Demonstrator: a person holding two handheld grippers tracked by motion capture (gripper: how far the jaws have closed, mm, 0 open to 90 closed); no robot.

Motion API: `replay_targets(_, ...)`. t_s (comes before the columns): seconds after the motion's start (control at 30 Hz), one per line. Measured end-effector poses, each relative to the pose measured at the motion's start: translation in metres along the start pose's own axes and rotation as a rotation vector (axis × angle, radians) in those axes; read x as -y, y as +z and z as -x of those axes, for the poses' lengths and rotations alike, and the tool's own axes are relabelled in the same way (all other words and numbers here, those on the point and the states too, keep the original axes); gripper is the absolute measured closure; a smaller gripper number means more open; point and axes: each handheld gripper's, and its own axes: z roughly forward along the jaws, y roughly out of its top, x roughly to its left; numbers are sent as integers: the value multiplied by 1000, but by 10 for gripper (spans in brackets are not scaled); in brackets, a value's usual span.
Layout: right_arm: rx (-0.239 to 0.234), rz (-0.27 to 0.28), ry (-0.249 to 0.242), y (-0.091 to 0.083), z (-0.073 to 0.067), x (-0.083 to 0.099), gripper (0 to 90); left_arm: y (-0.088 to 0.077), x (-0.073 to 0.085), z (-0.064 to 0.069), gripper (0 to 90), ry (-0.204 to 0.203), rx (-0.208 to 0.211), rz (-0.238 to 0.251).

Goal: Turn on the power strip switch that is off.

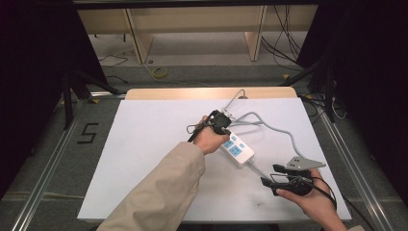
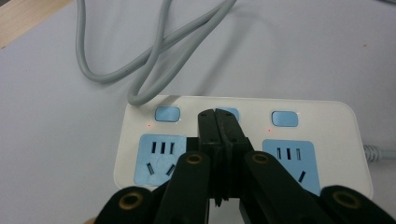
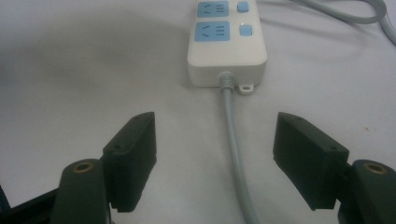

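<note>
In the left gripper view, the left gripper (image 2: 215,114) is nearest to the camera. Its two black jaws are pressed together with nothing between them, and their joined tip is on the middle blue switch (image 2: 232,112) of the white power strip (image 2: 327,114). I cannot tell if the tip really presses the switch or only rests on it. Two other blue switches are at each side, and small red lights glow beside them.

The power strip lies flat on the white board (image 1: 144,159), a little right of its centre. Its grey cable (image 1: 274,127) makes loops on the board behind it and also leaves from the near end of the strip.

The right gripper (image 3: 215,158) is well apart from the strip, near the front right corner of the board. Its jaws are wide apart and hold nothing. In the right gripper view the cable runs between them on the board, but they do not touch it.

I judge that the step in hand is to operate the switches with the closed jaw tip, and the middle one is now in work. The next move probably needs a short, straight push down, then a lift and a small move sideways to the neighbouring switch. The strip could slide, so the push must be gentle.
</note>
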Motion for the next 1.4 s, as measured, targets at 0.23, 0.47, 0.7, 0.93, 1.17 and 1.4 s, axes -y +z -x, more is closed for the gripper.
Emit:
replay_targets(0.23, 1, 2, -3, 0, 1, 0, 307, 7, -6, 4, 898, 8, 6, -4)
replay_targets(0.47, -1, 1, -1, 0, 1, 0, 307, 13, -7, 3, 898, 8, 6, -19)
replay_targets(0.7, -2, -1, 0, 1, 1, 0, 307, 17, -9, 3, 898, 18, 2, -31)
replay_targets(0.93, -3, -2, -2, 1, 1, 1, 307, 21, -11, 5, 898, 14, 6, -35)
replay_targets(1.17, -4, -2, -2, 1, 0, 0, 307, 24, -13, 5, 898, 8, 6, -33)
replay_targets(1.4, -5, -2, -3, 1, 0, 0, 307, 27, -16, 8, 898, 11, 13, -37)
